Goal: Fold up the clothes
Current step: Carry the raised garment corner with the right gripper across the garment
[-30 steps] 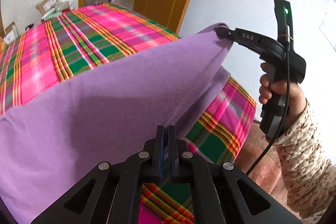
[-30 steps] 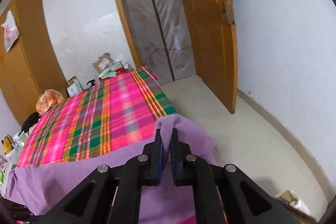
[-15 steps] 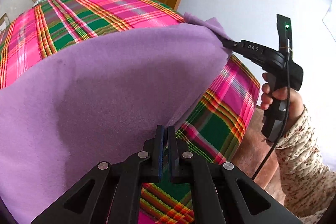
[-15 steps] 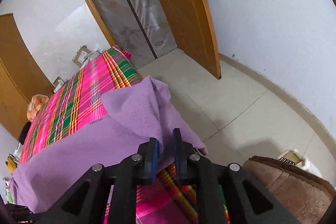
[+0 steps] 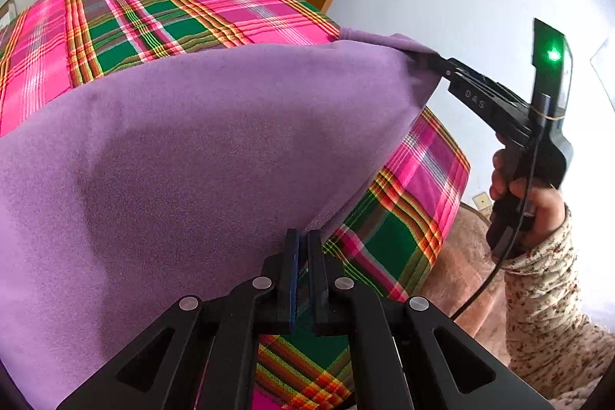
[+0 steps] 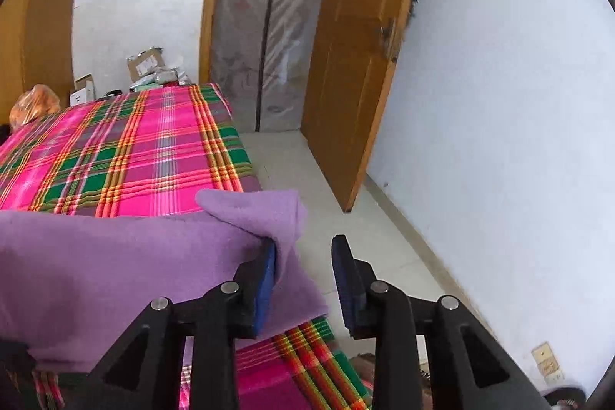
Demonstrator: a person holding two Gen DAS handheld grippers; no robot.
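A purple cloth (image 5: 192,148) is spread over a bed with a pink and green plaid sheet (image 5: 173,6). My left gripper (image 5: 303,235) is shut on the cloth's near edge, and the fabric runs up from its tips. In the left wrist view my right gripper (image 5: 432,58) touches the cloth's far corner, held by a hand in a flowered sleeve (image 5: 538,294). In the right wrist view my right gripper (image 6: 305,248) has its jaws opening. The purple cloth (image 6: 115,256) drapes its corner over the left finger (image 6: 265,268). The right finger (image 6: 346,275) stands free of it.
A wooden door (image 6: 353,64) stands open against the white wall, past a strip of tiled floor (image 6: 346,225). Boxes (image 6: 146,68) and an orange bag (image 6: 34,102) sit beyond the bed's far end. A brown plush seat (image 5: 461,275) lies at the bed's near corner.
The right gripper's jaws, shut on the cloth corner a second ago, have parted. The cloth has sunk lower over the bed. The left gripper stays shut on its edge.
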